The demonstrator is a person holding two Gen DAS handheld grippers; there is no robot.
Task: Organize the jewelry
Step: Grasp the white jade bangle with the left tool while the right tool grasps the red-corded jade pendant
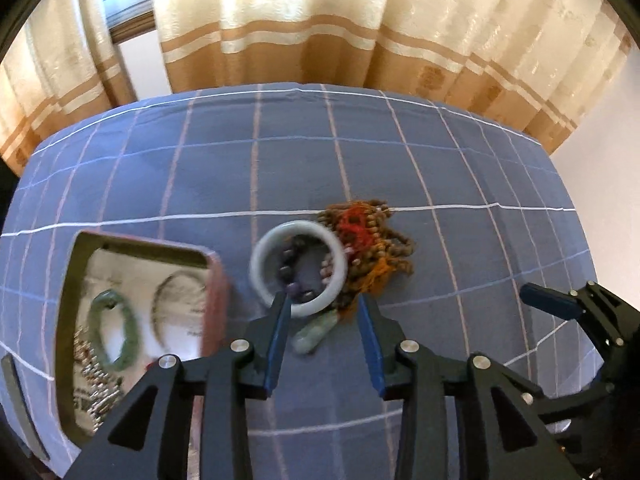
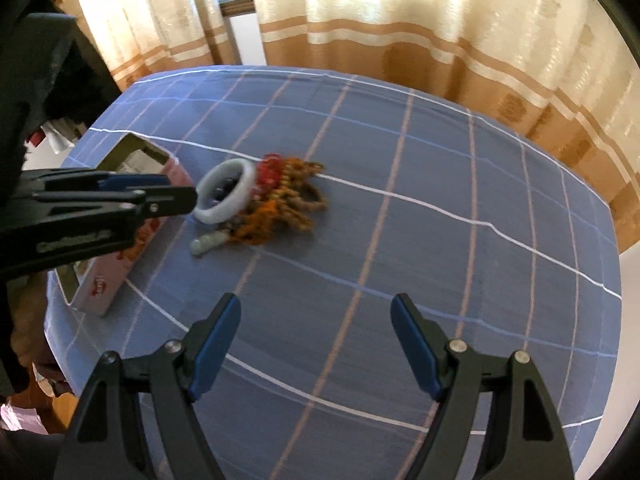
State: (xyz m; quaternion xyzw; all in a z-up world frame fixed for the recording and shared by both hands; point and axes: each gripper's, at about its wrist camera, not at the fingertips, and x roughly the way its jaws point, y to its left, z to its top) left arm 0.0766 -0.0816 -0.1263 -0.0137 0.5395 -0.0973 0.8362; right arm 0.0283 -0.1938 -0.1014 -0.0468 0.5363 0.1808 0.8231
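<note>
A pale jade bangle (image 1: 298, 266) lies on the blue checked tablecloth (image 1: 280, 168), over a dark bead bracelet (image 1: 290, 268). A tangle of brown beads with red and orange cords (image 1: 376, 248) lies to its right, and a pale green pendant (image 1: 314, 334) in front. My left gripper (image 1: 325, 300) is open, its left finger (image 1: 280, 320) at the bangle's near rim. It shows in the right wrist view (image 2: 176, 192) beside the bangle (image 2: 226, 190). My right gripper (image 2: 316, 308) is open and empty over bare cloth. An open pink tin (image 1: 216, 280) at the left holds a green bangle (image 1: 114, 330).
The tin (image 2: 108, 284) also holds a thin bracelet (image 1: 176, 304) and small beads (image 1: 94, 376). My right gripper shows at the right edge of the left wrist view (image 1: 560, 300). Cream and tan curtains (image 1: 320, 20) hang behind the table. The table's far edge curves close behind the jewelry.
</note>
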